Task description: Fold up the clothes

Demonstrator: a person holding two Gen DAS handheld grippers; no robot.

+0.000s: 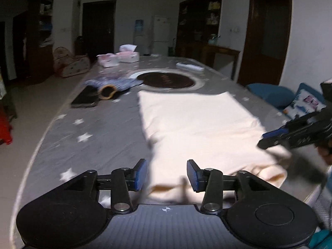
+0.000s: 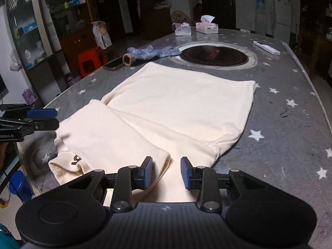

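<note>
Left wrist view: the left gripper (image 1: 167, 175) hangs over the near edge of a cream garment (image 1: 197, 124) spread flat on a grey star-print tablecloth (image 1: 93, 141). Its 2 blue pads stand apart with cloth below the gap but nothing pinched between them. The frame is blurred. At the right edge the right gripper (image 1: 267, 140) reaches in sideways over the garment's right side; its jaw gap cannot be judged from this angle. Only this view shows blue cushions (image 1: 271, 95) past the table's right side and a dark doorway (image 1: 267, 33) beyond.

Right wrist view: sharper, it shows the garment (image 2: 176, 103) whole, with 1 sleeve (image 2: 108, 137) folded across the body toward the near left and a small dark mark near its cuff. The right gripper (image 2: 166, 173) sits low at the near hem, pads apart, cloth lying under and between them without being clamped. The left gripper (image 2: 44, 118) enters from the left edge, level with the sleeve's outer edge.

Both views take in the round black hob (image 2: 213, 57) set in the table, a blue-grey rag (image 2: 151, 53), a phone (image 2: 114, 64), 2 tissue boxes (image 2: 206, 28) and a white remote (image 2: 266, 47). A red stool (image 2: 91, 61) shows clearly only here.
</note>
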